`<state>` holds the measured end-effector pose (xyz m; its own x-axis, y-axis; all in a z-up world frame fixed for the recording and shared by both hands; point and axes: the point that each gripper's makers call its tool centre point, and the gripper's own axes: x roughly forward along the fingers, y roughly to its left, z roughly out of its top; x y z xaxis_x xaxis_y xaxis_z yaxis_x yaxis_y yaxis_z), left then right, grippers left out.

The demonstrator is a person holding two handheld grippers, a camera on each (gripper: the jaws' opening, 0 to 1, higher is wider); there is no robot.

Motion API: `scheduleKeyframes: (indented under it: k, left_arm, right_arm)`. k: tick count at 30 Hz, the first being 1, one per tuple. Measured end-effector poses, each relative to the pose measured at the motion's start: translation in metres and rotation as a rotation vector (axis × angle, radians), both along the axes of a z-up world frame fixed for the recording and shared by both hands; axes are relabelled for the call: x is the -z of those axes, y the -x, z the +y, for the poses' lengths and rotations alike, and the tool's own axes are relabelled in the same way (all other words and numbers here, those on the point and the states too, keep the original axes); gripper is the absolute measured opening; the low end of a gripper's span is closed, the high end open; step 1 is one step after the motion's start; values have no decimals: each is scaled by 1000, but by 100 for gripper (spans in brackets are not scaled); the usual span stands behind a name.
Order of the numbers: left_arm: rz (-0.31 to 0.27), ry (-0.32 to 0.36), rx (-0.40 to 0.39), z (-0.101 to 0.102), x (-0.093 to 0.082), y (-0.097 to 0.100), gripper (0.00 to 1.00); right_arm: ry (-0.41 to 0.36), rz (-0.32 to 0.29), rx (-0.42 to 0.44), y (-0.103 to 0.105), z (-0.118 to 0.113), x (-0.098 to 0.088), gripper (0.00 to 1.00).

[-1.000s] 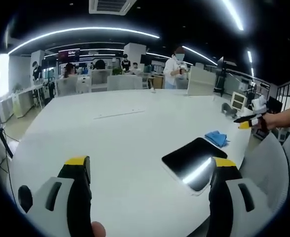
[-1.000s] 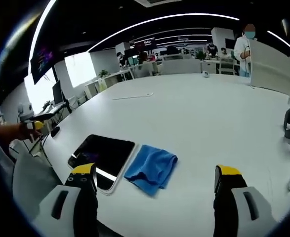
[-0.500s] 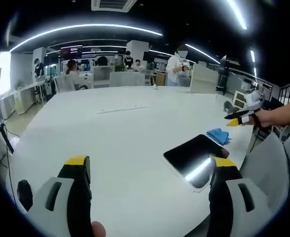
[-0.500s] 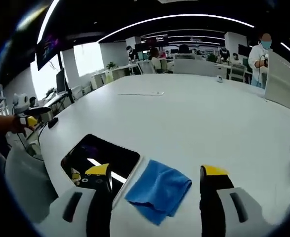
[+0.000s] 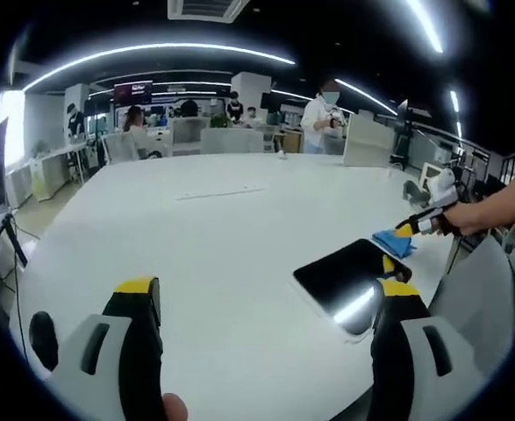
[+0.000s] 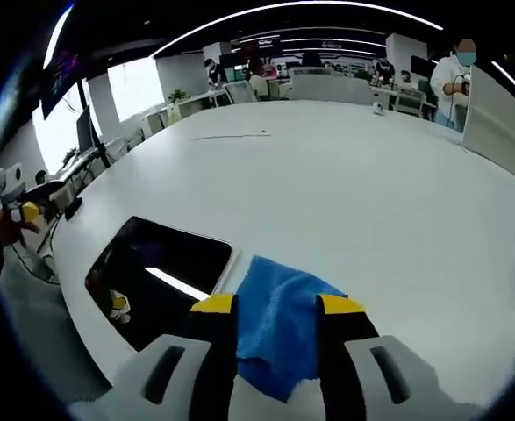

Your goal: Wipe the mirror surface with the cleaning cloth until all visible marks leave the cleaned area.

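The right gripper (image 6: 276,307) has descended, jaws narrowed around the blue cleaning cloth (image 6: 279,320) beside the mirror (image 6: 156,276). The left gripper (image 5: 264,294) hovers, jaws spread wide.

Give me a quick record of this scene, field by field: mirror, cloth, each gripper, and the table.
mirror: dark rectangle lying flat near the table edge, reflecting a ceiling light
cloth: blue cleaning cloth on the table, beside the mirror
right gripper: jaws straddling the cloth, narrowed, grip not confirmed
left gripper: jaws wide apart, holding nothing, above the table
table: large white table
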<state>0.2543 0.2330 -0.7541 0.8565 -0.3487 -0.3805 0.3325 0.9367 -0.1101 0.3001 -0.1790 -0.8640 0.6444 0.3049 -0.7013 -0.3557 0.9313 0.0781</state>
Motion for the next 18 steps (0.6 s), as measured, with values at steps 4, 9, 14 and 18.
scheduleKeyframes:
  k: [4, 9, 14, 18]
  left_arm:
    - [4, 5, 5, 1, -1, -2, 99]
    - [1, 19, -3, -2, -5, -1, 99]
    - [-3, 14, 2, -3, -7, -2, 99]
    - [0, 0, 9, -1, -7, -5, 99]
  right_arm:
    - [40, -5, -14, -3, 6, 2, 19]
    - [97, 35, -12, -2, 10, 8, 14]
    - [133, 78, 22, 5, 1, 18, 16]
    - [121, 74, 18, 5, 2, 20, 15]
